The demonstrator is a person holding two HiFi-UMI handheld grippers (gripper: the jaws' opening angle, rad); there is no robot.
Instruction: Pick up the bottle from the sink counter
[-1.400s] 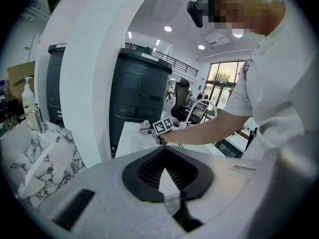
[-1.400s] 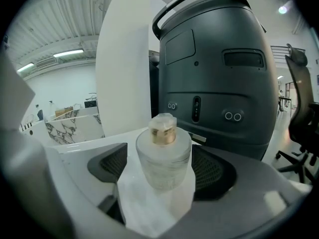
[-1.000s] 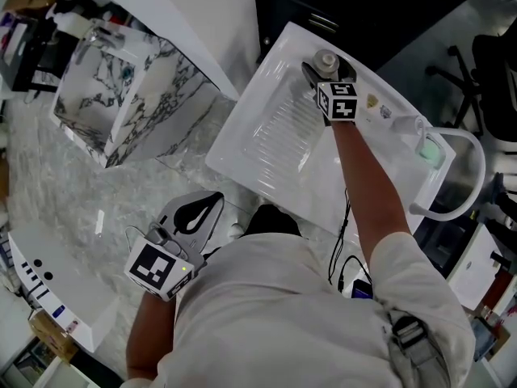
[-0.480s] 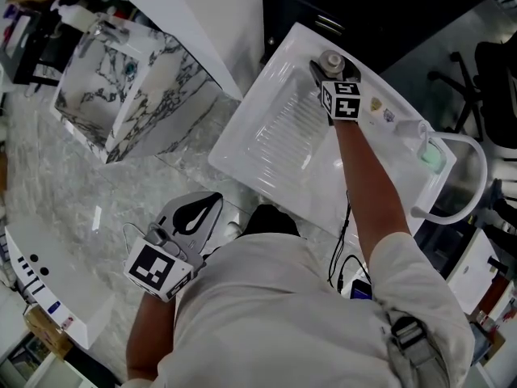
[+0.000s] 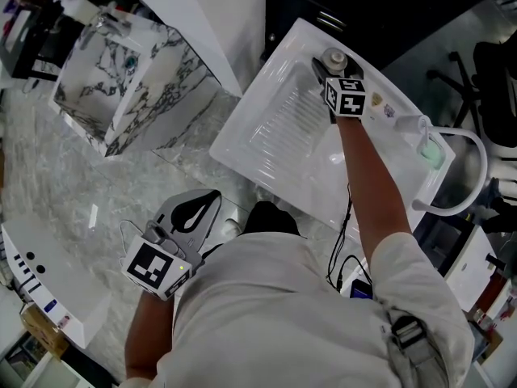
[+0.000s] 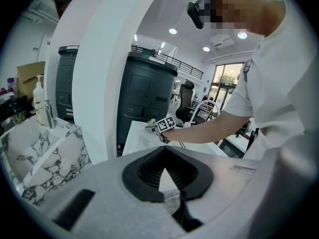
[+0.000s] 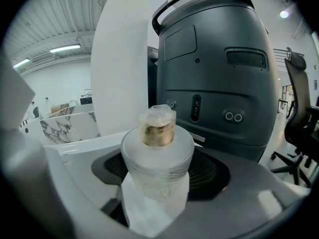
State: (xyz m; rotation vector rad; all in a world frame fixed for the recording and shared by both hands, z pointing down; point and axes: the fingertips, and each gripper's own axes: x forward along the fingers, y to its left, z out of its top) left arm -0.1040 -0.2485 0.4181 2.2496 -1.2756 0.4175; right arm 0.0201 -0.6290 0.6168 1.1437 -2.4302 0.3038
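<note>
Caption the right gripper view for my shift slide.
Right gripper closed on the translucent bottle, a dark grey machine behind.

A marble-patterned basin point(image 5: 121, 79) stands left of the worktop point(image 5: 307, 180). A dark grey cabinet point(image 7: 214, 78) stands behind its far edge. A green object point(image 5: 434, 153) lies at its right end, beside a white curved rail point(image 5: 483, 168).

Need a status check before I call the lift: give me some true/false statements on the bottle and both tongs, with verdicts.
1. The bottle stands upright between the right tongs. True.
2. The left tongs hold a second bottle. False: they are empty, jaws together.
3. The bottle lies in the white sink's basin. False: it stands at the sink's far edge.
4. A marbled sink unit sits left of the white sink. True.
</note>
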